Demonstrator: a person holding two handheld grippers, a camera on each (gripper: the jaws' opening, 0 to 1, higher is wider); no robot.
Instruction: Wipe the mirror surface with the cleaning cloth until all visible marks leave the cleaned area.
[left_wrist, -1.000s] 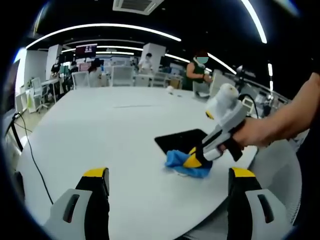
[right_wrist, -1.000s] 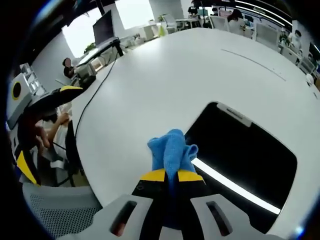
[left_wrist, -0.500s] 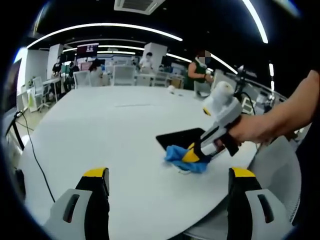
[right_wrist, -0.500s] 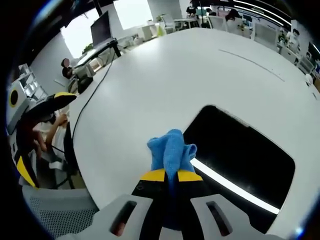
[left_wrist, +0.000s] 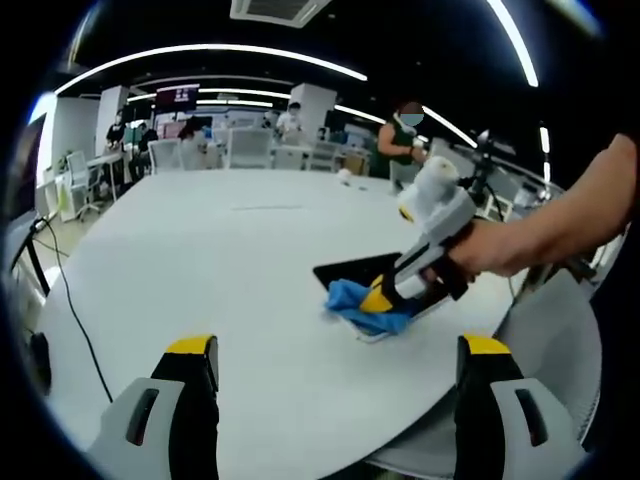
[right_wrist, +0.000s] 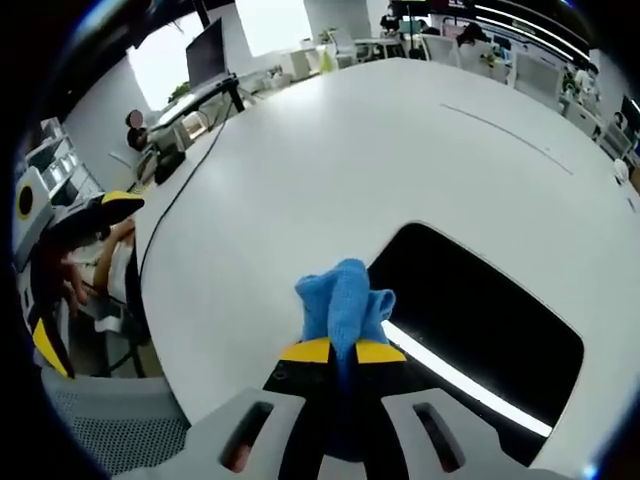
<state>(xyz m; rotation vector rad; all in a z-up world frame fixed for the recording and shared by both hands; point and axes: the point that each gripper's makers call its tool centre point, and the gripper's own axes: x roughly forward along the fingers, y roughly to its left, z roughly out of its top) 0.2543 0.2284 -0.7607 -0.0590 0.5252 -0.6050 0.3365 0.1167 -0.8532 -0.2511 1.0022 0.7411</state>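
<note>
While its jaws clamp the blue cloth (right_wrist: 343, 300), the right gripper (right_wrist: 342, 351) overlaps the mirror (right_wrist: 478, 325).

The cloth (right_wrist: 345, 300) lies at the mirror's (right_wrist: 480, 325) near edge (both on the table (right_wrist: 330, 170)).

mirror (right_wrist: 478, 322) marks too small

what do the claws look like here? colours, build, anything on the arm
Both claws, left and right, have light grey moulded fingers with dark slots and yellow-and-black tips. In the left gripper view, the right claw has a black handle and a white upper housing. The person's forearm shows no sleeve.
</note>
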